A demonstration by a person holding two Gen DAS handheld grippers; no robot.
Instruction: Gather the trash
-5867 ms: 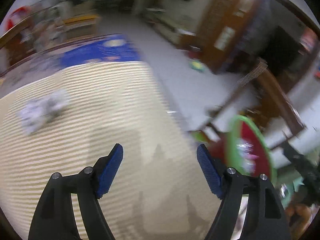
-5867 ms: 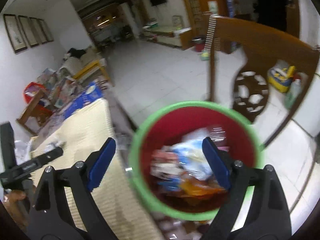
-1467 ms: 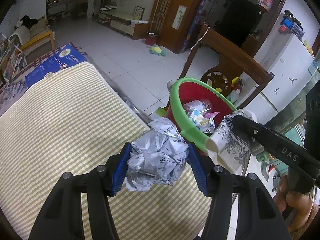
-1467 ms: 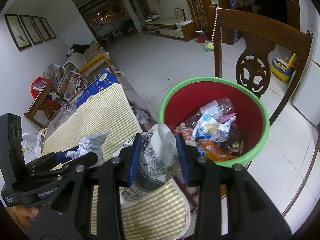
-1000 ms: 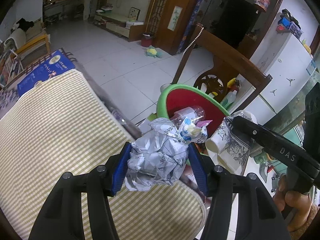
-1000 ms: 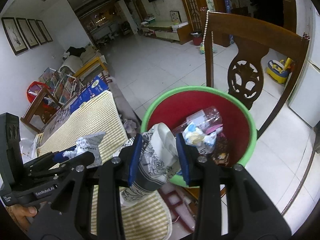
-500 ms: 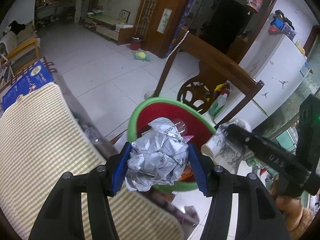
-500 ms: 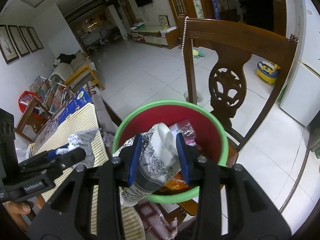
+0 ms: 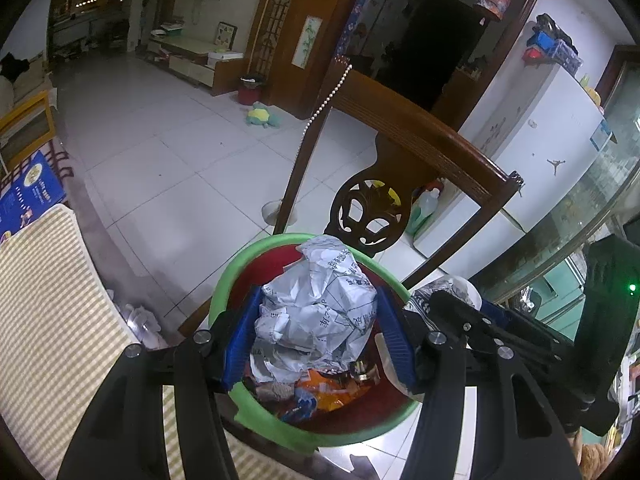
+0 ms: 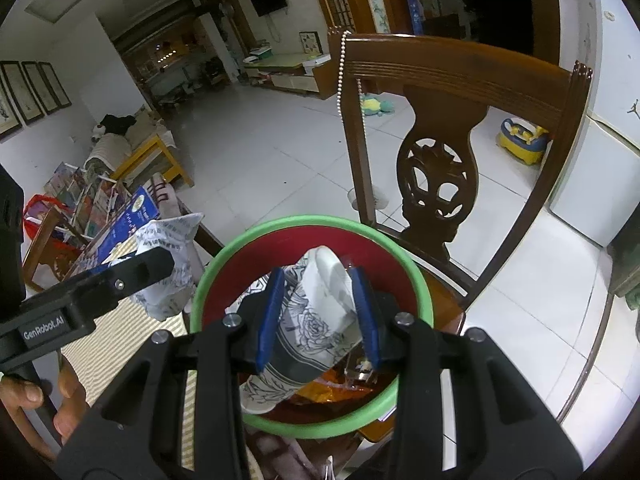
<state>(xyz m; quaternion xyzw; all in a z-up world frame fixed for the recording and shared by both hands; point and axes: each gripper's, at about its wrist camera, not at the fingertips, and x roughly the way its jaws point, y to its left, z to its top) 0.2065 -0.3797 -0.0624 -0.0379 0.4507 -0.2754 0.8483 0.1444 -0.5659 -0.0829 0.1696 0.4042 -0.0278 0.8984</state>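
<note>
Over the red bin with the green rim (image 9: pixel 224 288), a crumpled ball of printed paper (image 9: pixel 316 312) is clamped between the blue pads of the left hand-held gripper (image 9: pixel 316 336). Just to its right, a flower-patterned paper cup (image 10: pixel 316 320) is squeezed in the nearly closed right hand-held gripper (image 10: pixel 318 316), also above the bin. Wrappers are seen inside the bin, which is backed by a wooden chair (image 10: pixel 440 168). A checked cloth (image 9: pixel 52 320) covers the surface at the left.

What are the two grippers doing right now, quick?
Left gripper: closed on the crumpled paper.
Right gripper: closed on the paper cup.
</note>
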